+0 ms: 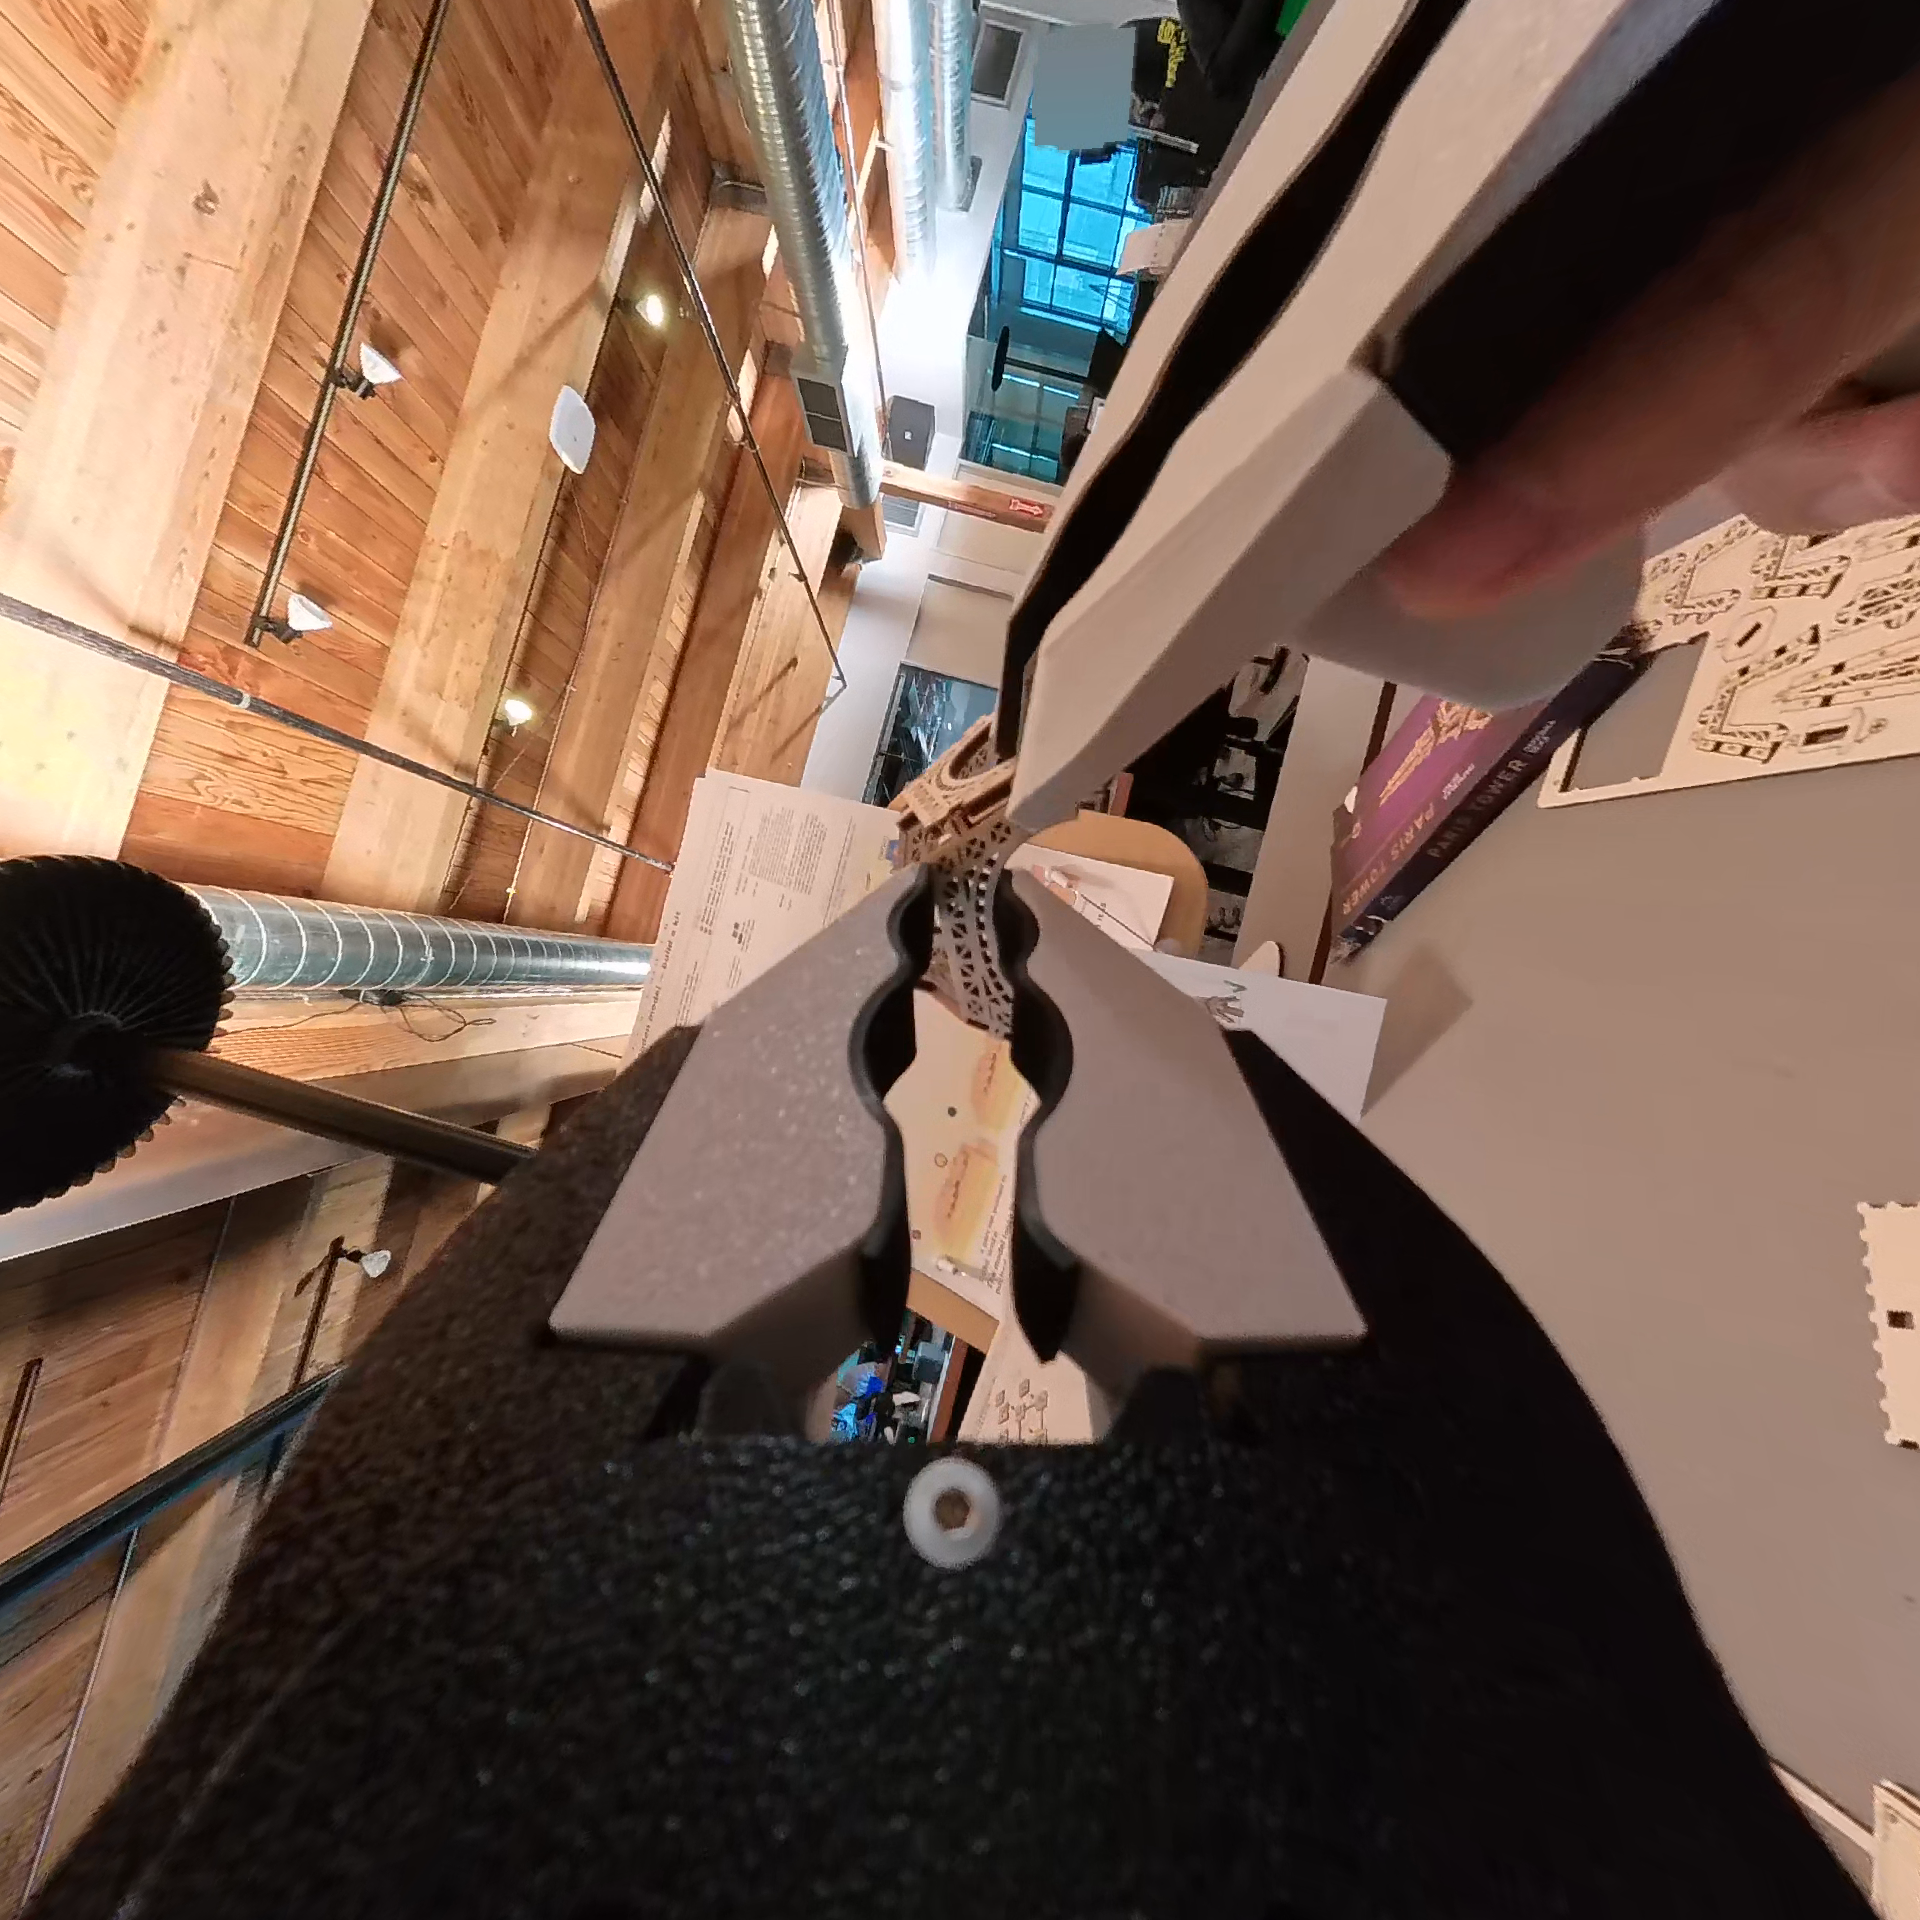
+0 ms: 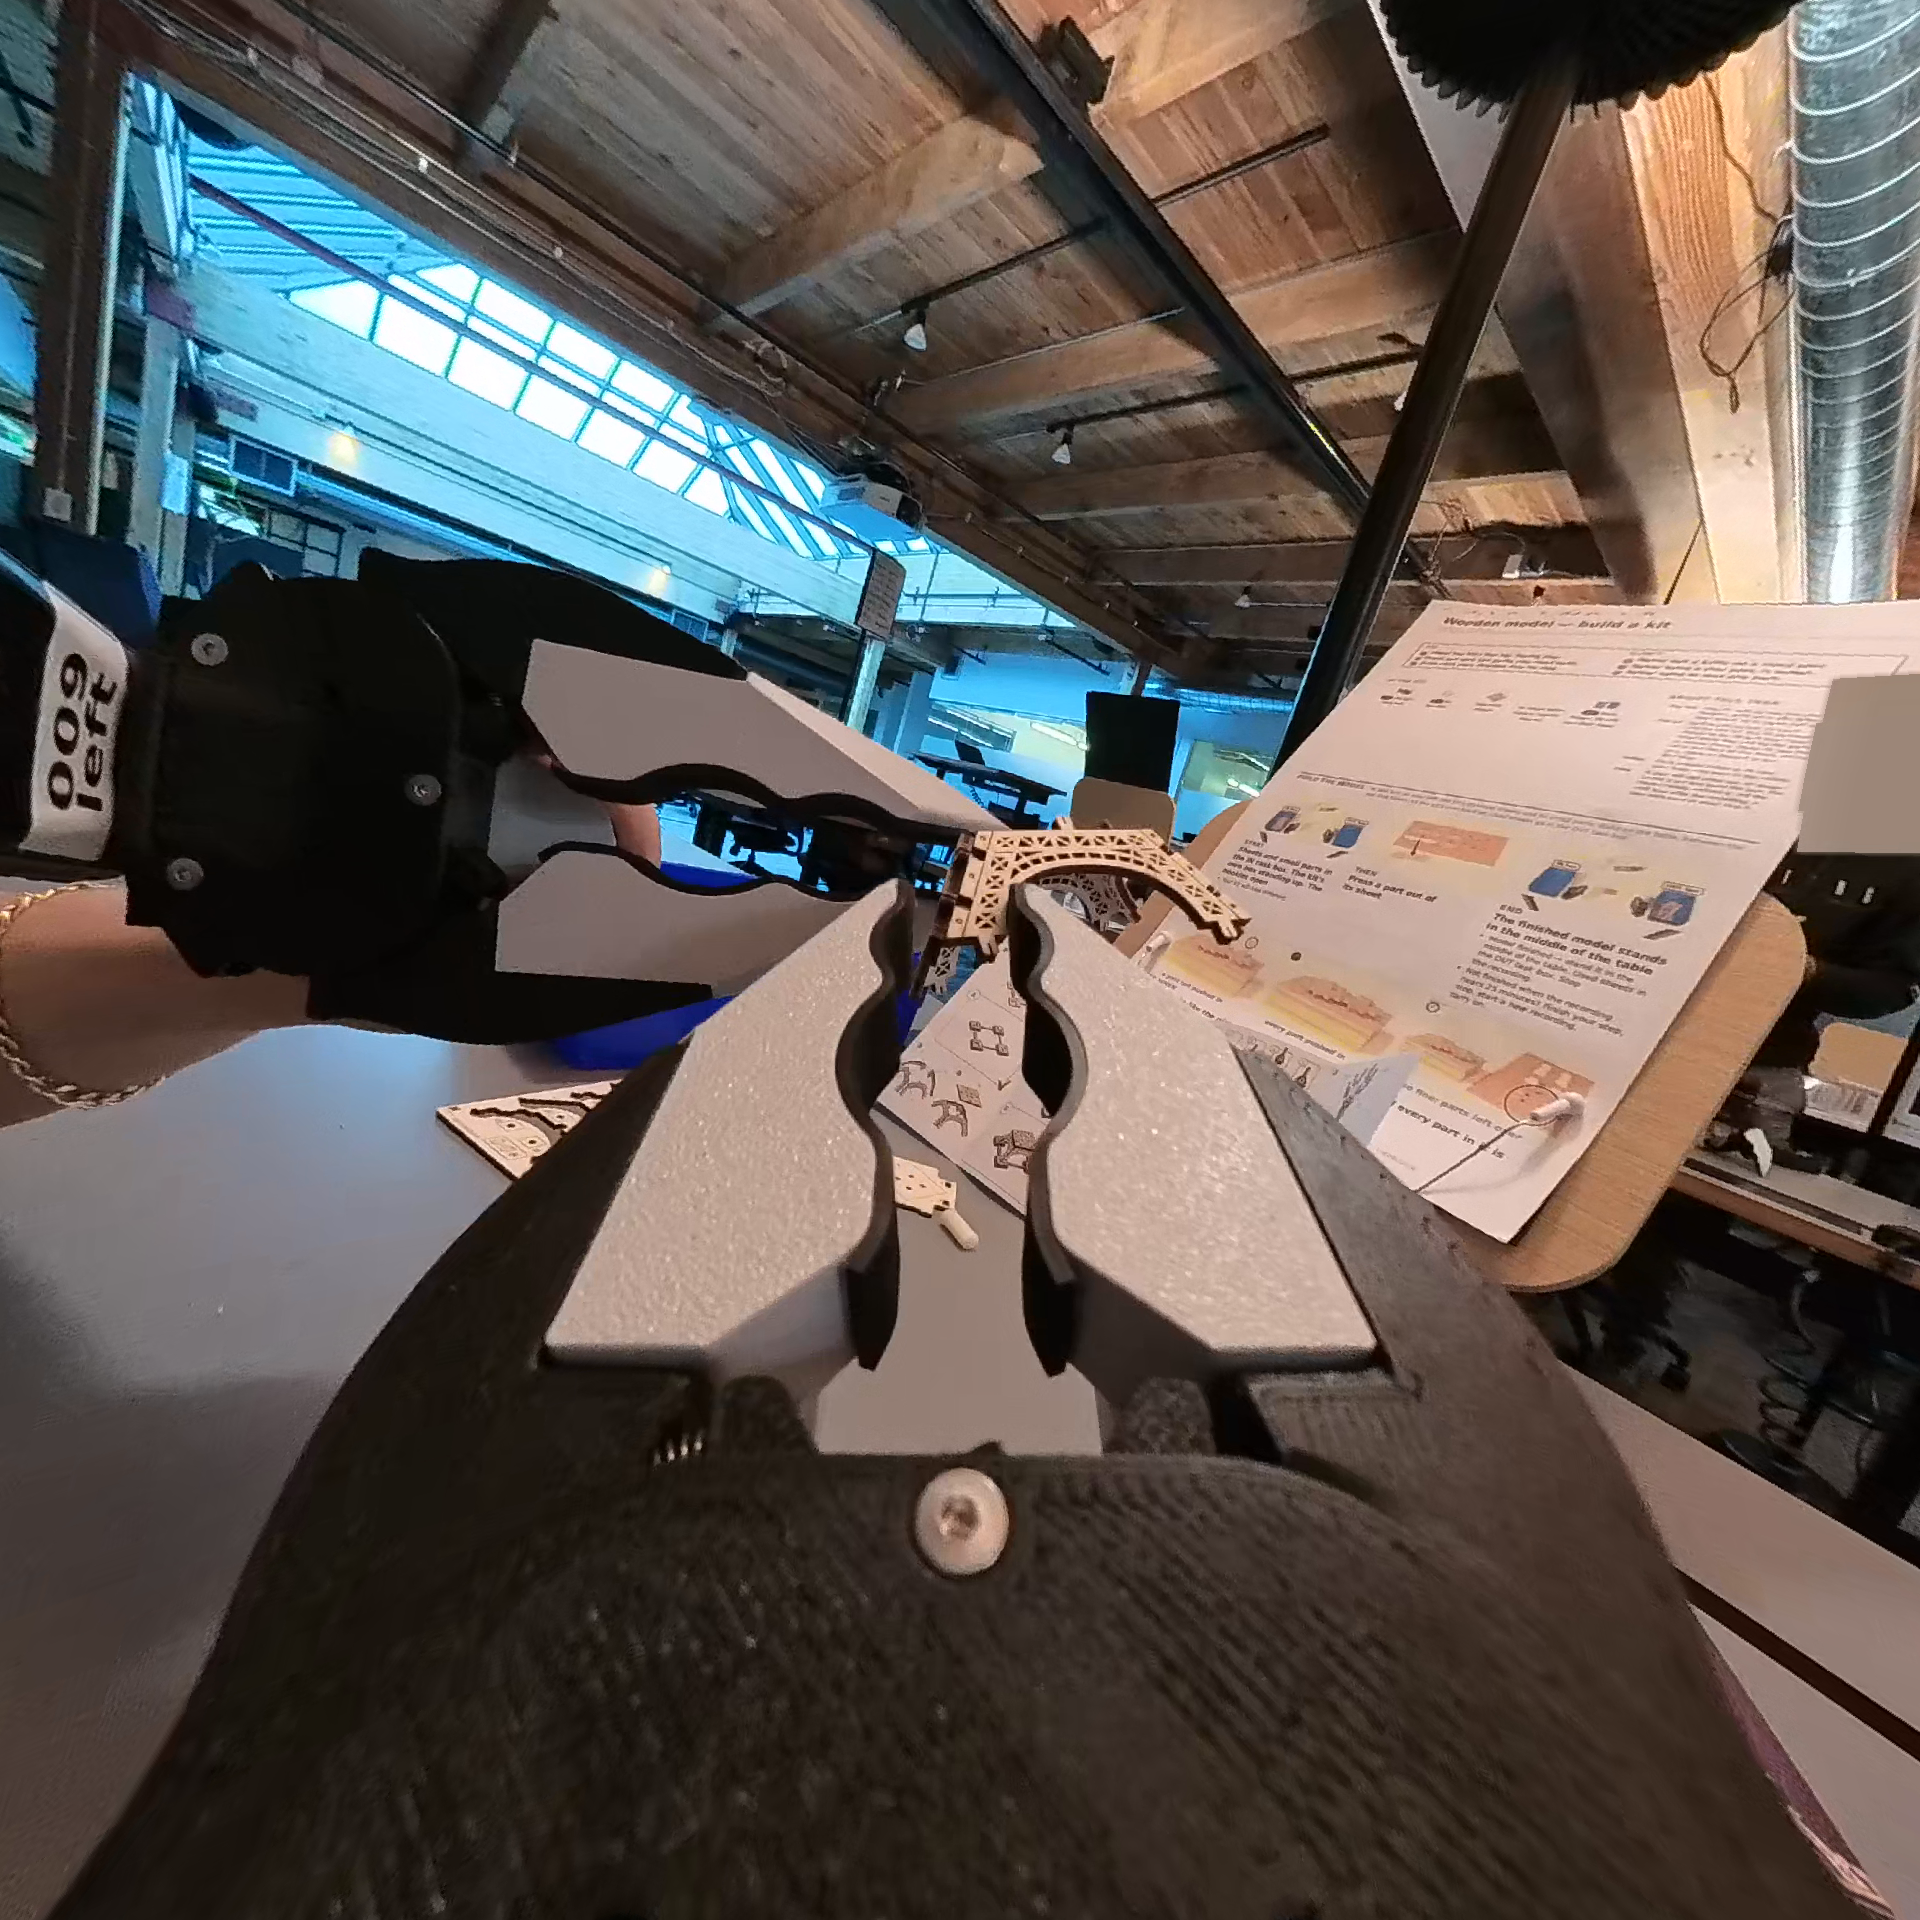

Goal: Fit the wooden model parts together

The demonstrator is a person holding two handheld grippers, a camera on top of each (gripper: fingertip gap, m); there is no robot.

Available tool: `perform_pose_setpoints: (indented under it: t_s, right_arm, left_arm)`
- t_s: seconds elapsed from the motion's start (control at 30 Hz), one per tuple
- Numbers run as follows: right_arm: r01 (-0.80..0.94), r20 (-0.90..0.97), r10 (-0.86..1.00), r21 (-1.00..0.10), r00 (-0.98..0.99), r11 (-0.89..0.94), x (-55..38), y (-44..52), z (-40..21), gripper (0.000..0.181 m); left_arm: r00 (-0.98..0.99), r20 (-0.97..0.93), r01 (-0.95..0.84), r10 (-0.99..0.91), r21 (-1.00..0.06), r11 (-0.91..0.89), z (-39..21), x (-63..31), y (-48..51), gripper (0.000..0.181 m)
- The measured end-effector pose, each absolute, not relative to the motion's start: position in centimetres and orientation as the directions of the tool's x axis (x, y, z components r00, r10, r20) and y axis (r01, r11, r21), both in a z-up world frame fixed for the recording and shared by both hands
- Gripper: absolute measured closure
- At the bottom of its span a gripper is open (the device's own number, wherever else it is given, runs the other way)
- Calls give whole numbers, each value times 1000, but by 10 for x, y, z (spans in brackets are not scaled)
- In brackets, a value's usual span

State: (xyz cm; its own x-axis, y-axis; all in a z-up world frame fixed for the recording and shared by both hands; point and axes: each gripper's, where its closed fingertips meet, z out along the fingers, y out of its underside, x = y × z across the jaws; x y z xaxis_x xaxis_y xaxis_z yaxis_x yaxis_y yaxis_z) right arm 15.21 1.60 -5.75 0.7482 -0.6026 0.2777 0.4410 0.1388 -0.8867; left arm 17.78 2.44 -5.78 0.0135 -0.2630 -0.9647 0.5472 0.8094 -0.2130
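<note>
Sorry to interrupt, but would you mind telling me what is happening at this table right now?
A person is assembling a wooden lattice model with two handheld grippers. Both the left gripper and the right gripper are closed on the arched wooden assembly, held up in the air above the grey table. Punched-out part sheets, the kit's purple box and a loose small piece lie on the table, and an instruction sheet is propped up behind.
</note>
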Motion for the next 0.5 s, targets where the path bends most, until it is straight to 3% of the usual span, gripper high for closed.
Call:
perform_pose_setpoints:
  t_s: [0.5]
  right_arm:
    - [485, 337, -631, -872, 699, 73, 154, 16, -59, 170]
  left_arm:
    - [30, -968, 539, -251, -195, 820, -58, 178, 25, 173]
